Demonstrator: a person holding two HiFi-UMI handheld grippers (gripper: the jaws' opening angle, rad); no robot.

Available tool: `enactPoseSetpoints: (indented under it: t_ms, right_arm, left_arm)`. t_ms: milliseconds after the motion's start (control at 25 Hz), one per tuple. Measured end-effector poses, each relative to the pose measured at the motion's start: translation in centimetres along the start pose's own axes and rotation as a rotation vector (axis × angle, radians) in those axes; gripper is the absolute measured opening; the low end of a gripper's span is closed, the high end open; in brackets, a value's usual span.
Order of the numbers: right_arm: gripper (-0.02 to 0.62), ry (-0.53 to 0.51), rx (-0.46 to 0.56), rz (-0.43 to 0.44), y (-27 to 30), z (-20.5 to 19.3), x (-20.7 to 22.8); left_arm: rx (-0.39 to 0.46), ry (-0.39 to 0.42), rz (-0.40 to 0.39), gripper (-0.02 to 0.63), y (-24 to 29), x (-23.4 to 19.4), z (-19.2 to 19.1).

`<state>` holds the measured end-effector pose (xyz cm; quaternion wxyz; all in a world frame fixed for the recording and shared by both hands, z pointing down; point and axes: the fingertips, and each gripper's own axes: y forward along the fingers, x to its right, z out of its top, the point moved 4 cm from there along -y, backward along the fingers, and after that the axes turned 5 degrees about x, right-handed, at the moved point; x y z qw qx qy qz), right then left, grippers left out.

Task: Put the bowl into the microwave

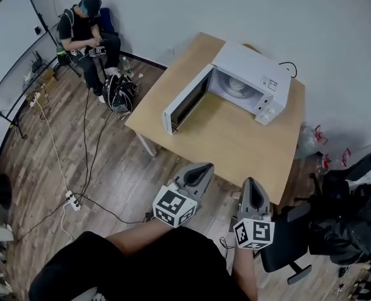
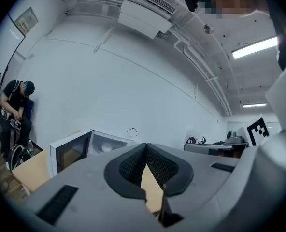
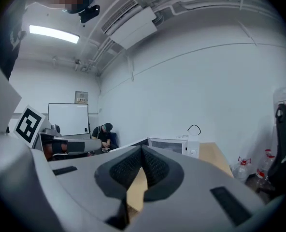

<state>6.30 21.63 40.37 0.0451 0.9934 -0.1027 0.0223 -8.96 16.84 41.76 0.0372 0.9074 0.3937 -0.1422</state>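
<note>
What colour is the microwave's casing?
White. The boxy white microwave oven shows best in the head view.

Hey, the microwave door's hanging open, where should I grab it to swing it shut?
Probably take the door at its free end, farthest from the hinge on the microwave. It stands upright and thin, swung out toward the front edge of the table, so the jaws can straddle that end, coming from the front.

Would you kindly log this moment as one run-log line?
bowl: inside microwave | door: open | left hand-held gripper: shut, empty | right hand-held gripper: shut, empty
</note>
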Motion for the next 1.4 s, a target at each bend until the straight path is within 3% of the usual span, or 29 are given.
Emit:
enactPoseSetpoints:
  t_ms: [160, 280, 480, 720, 1120, 1400]
  right_arm:
    - [0.06, 0.014, 0.006, -0.001, -3.9, -0.9, 0.0]
    - [0.06, -0.017, 0.012, -0.024, -6.7, -1.4, 0.1]
    - [0.06, -0.066, 0.062, -0.059, -10.7, -1.5, 0.2]
    - [0.06, -0.028, 0.045, -0.083, -13.5, -2.8, -0.1]
    - [0.06, -0.082, 0.039, -0.12, -16.5, -2.5, 1.6]
    - [0.06, -0.095, 0.047, -0.125, -17.2, -1.7, 2.2]
  left_arm:
    - [-0.01, 0.029, 0.02, 0.012, -1.7, 3.2, -1.1]
    - [-0.02, 0.073, 0.053, 0.012, -3.4, 5.0, -1.6]
    - [-0.013, 0.077, 0.071, 0.012, -6.0, 7.0, -2.2]
    - [0.008, 0.111, 0.09, 0.012, -8.5, 8.6, -1.9]
    - [0.025, 0.145, 0.069, 0.012, -9.0, 10.7, -1.9]
    - [0.013, 0.119, 0.043, 0.012, -8.5, 11.7, -1.8]
